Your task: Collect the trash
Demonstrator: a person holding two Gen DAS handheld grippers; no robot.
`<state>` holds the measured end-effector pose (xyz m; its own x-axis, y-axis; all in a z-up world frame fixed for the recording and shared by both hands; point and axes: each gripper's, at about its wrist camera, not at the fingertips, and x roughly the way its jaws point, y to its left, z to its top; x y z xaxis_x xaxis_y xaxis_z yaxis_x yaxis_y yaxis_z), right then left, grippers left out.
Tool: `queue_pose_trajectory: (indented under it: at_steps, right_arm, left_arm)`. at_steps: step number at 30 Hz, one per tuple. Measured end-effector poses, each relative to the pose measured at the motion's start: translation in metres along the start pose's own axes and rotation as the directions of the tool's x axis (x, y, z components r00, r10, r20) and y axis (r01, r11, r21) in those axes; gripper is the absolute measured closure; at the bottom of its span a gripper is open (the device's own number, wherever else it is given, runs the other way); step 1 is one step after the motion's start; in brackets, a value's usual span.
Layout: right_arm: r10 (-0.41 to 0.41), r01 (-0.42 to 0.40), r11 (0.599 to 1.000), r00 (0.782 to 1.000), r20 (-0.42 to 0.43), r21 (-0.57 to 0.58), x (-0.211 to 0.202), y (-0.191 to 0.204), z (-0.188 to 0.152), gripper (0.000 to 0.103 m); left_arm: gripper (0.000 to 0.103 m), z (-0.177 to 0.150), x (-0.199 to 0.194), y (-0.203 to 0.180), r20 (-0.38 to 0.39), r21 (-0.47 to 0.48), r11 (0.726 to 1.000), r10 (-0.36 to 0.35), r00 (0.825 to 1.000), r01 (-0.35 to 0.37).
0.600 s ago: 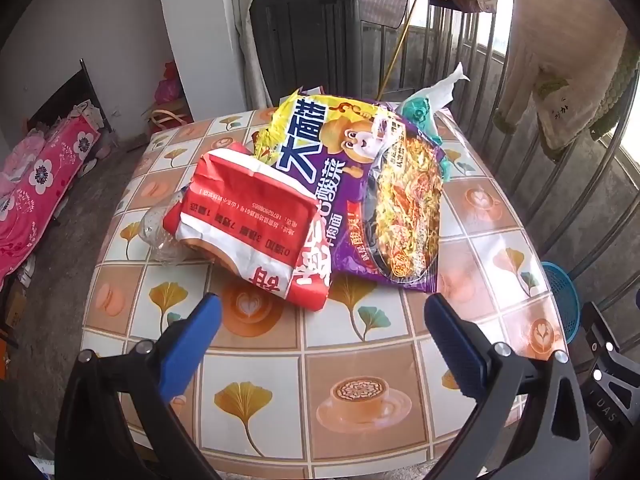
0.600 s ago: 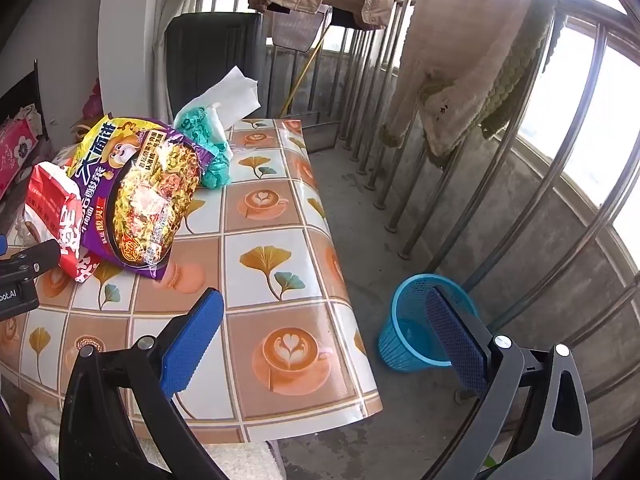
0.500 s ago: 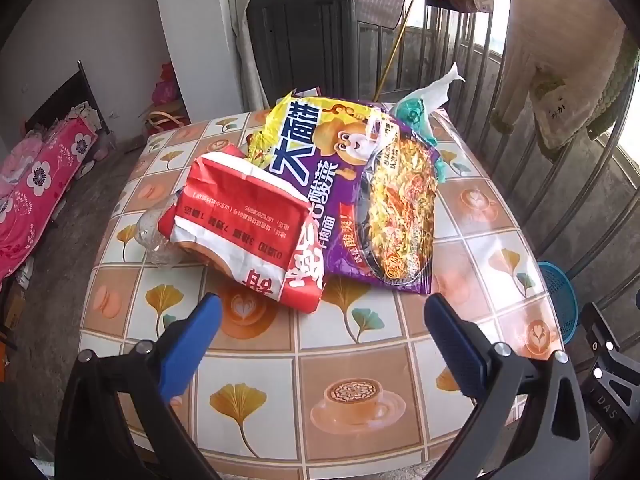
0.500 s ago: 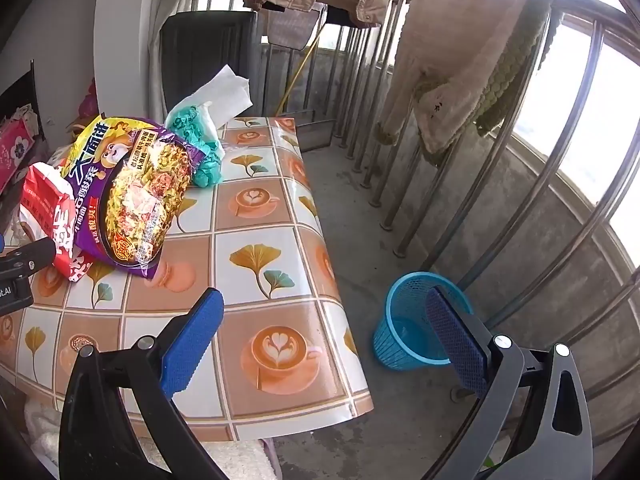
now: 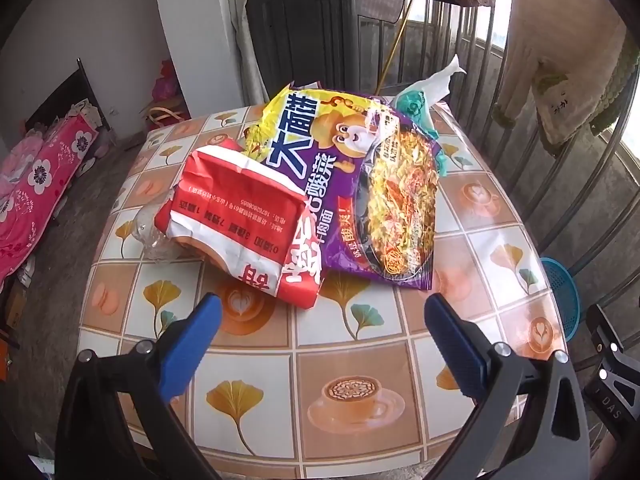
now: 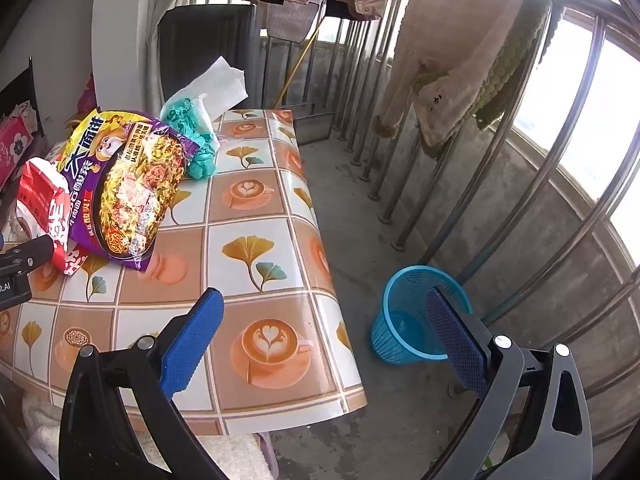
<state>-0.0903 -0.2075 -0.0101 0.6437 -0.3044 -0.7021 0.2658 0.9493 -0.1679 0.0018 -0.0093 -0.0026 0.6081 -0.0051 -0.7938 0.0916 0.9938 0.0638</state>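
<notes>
A pile of trash lies on the tiled table: a red and white wrapper, a purple and yellow noodle bag, a clear crushed plastic bottle under the red wrapper, and a teal bag with white tissue behind. My left gripper is open and empty, just short of the red wrapper. My right gripper is open and empty over the table's right edge. The noodle bag, the red wrapper and the teal bag show at left in the right wrist view.
A blue mesh bin stands on the concrete floor right of the table, also showing in the left wrist view. Metal railing bars with hanging clothes line the right side. A dark panel stands behind the table.
Both views have drawn back slightly from the table, so the trash pile sits a little farther from my left gripper. Both grippers stay open and empty.
</notes>
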Motion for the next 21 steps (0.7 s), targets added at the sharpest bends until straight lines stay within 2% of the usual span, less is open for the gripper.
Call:
queue_pose_trajectory:
  at_steps: [21]
  right_arm:
    - [0.002,-0.001,1.000,1.000,-0.030,0.008,0.0034,0.0042,-0.0022,0.007]
  left_arm:
    - [0.004,-0.0019,0.0056,0.0036,-0.022,-0.005,1.000,0.016,1.000,-0.016]
